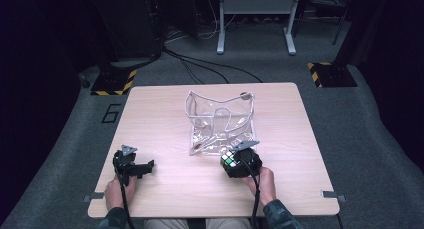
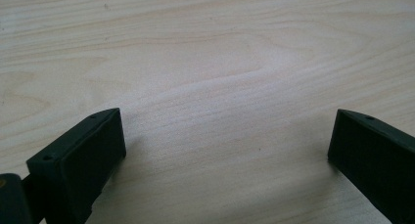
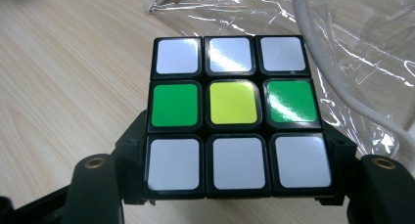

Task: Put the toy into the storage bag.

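A puzzle cube (image 3: 234, 115) with white, green and yellow stickers sits between the jaws of my right gripper (image 3: 235, 170), which is shut on it. From above, the cube (image 1: 229, 159) and right gripper (image 1: 240, 161) hover at the near edge of a clear plastic bag (image 1: 220, 121) that stands open on the wooden table (image 1: 165, 189). The bag's crinkled plastic (image 3: 342, 43) lies just behind the cube. My left gripper (image 1: 142, 166) rests low over the table at the near left, open, with bare wood between its jaws (image 2: 227, 150).
The bag has a white trim and a small round snap (image 1: 244, 95) at its far rim. Metal clips (image 1: 330, 194) stick out at the table's near corners. Cables and a grey stand (image 1: 255, 19) are on the floor beyond the table.
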`<state>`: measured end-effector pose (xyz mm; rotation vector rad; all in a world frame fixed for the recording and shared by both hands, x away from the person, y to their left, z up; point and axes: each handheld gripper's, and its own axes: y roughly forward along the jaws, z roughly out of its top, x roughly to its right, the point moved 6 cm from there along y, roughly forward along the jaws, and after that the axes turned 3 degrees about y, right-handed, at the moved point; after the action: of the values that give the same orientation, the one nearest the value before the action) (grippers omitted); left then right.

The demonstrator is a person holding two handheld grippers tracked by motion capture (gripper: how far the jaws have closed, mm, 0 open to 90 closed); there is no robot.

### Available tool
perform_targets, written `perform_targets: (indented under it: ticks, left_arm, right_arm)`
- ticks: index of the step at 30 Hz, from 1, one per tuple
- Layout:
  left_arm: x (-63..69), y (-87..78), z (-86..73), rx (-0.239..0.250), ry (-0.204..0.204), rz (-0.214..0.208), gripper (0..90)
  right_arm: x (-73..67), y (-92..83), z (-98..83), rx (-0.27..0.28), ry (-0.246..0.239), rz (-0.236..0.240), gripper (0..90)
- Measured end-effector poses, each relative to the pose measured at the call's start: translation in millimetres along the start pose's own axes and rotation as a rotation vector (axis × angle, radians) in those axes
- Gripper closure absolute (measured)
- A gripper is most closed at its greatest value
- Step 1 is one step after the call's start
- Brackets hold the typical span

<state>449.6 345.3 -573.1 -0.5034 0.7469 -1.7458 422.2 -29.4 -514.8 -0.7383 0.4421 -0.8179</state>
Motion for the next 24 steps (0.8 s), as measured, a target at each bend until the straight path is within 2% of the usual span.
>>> perform_targets:
  ticks: [6, 14, 15, 16, 18, 24]
  left_arm:
    - [0.1, 0.0, 0.0, 0.001, 0.000, 0.000, 0.3]
    - [0.1, 0.0, 0.0, 0.001, 0.001, -0.002, 0.3]
    - [0.1, 0.0, 0.0, 0.001, 0.000, -0.001, 0.3]
    - [0.2, 0.1, 0.0, 0.002, 0.001, -0.002, 0.4]
    - [0.2, 0.1, 0.0, 0.002, 0.001, -0.002, 0.3]
    - [0.2, 0.0, -0.1, 0.001, 0.000, 0.000, 0.4]
  right_arm:
    - [1.8, -6.4, -1.7, 0.009, 0.030, 0.006, 33.2]
    - [7.5, -15.1, -3.5, 0.010, 0.049, -0.006, 33.2]
    - [9.1, -15.7, -3.2, 0.015, 0.039, -0.008, 33.2]
    - [8.6, -17.4, -4.1, 0.003, 0.058, -0.009, 33.2]
    - [11.2, -18.6, -4.0, 0.011, 0.047, -0.013, 33.2]
    - [16.9, -22.3, -5.2, 0.007, 0.059, -0.026, 33.2]
